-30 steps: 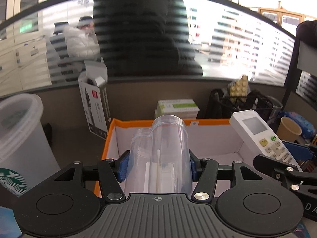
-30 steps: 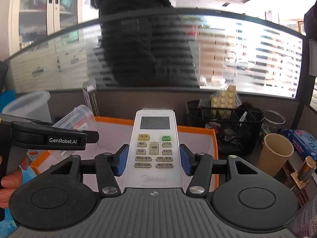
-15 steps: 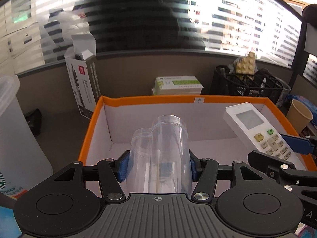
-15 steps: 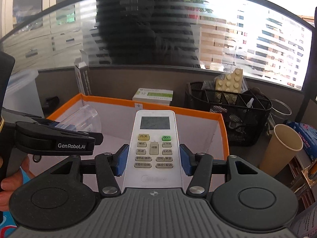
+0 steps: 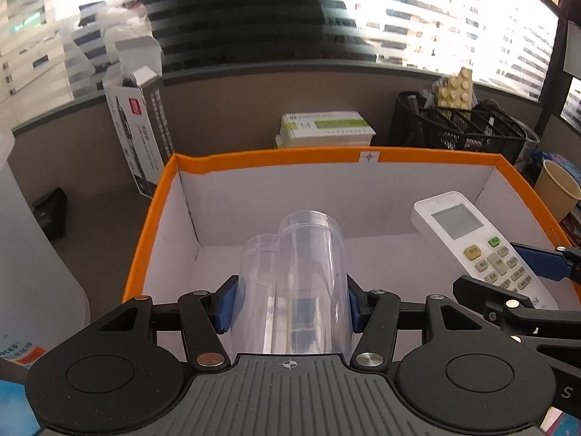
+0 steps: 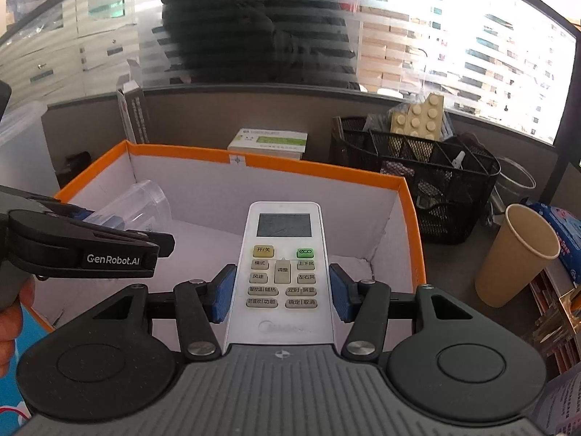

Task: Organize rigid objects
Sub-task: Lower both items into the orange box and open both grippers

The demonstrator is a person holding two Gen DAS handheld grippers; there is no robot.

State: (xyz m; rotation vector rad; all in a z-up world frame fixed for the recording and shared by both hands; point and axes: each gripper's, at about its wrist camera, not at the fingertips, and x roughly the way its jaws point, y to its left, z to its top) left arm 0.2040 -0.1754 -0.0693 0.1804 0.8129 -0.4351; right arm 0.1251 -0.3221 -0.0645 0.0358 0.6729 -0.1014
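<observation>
My left gripper [image 5: 288,301] is shut on a clear plastic container [image 5: 301,276] and holds it over the inside of the orange-rimmed white box [image 5: 326,154]. My right gripper [image 6: 279,292] is shut on a white remote control [image 6: 281,265], also held over the box [image 6: 326,170]. The remote shows in the left wrist view [image 5: 472,247] at the right of the box. The container shows in the right wrist view [image 6: 134,207] at the left of the box. The box floor under both looks bare.
Behind the box stand a green-and-white carton stack [image 5: 326,129], a black mesh organizer [image 6: 417,167] with a beige brick plate, and an open white carton [image 5: 136,130]. A paper cup [image 6: 515,254] stands right of the box. A large white cup [image 5: 32,254] is at left.
Both grippers have tilted down and moved forward over the box, so its inside now fills more of each view. Both still hold their objects.
</observation>
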